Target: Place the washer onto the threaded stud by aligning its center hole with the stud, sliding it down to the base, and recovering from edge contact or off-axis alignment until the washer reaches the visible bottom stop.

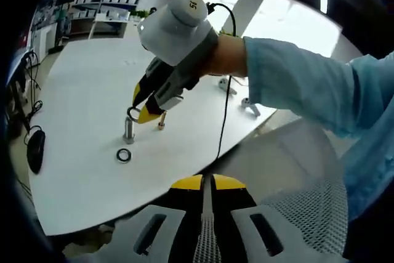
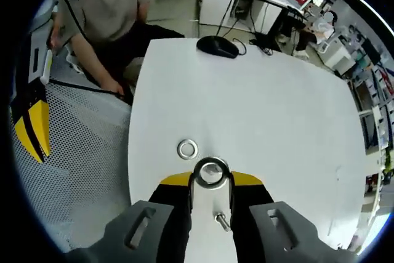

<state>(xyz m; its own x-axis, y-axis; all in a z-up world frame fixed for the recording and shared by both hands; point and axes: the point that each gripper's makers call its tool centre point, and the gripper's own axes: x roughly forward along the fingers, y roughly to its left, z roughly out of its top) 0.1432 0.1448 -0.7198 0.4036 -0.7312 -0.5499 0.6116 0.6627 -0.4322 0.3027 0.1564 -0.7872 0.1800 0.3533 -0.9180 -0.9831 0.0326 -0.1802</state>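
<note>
Right gripper view looks down on the white table (image 2: 258,97), its largest thing, with a mesh chair seat (image 2: 80,152) at nine o'clock and a seated person (image 2: 108,10) at eleven. A black mouse (image 2: 217,46) lies near the table's far edge at twelve. The right gripper (image 2: 210,180) has its jaws closed narrowly around a washer (image 2: 210,172), held by the rim. A second washer (image 2: 187,149) lies flat on the table just beside it, at ten o'clock. A small bolt (image 2: 221,221) stands between the jaws at six.

Left gripper view shows the left gripper (image 1: 206,184) at six o'clock, jaws pressed together with nothing between them. There the held washer hangs just above a metal stud (image 1: 129,129), not yet threaded on.
</note>
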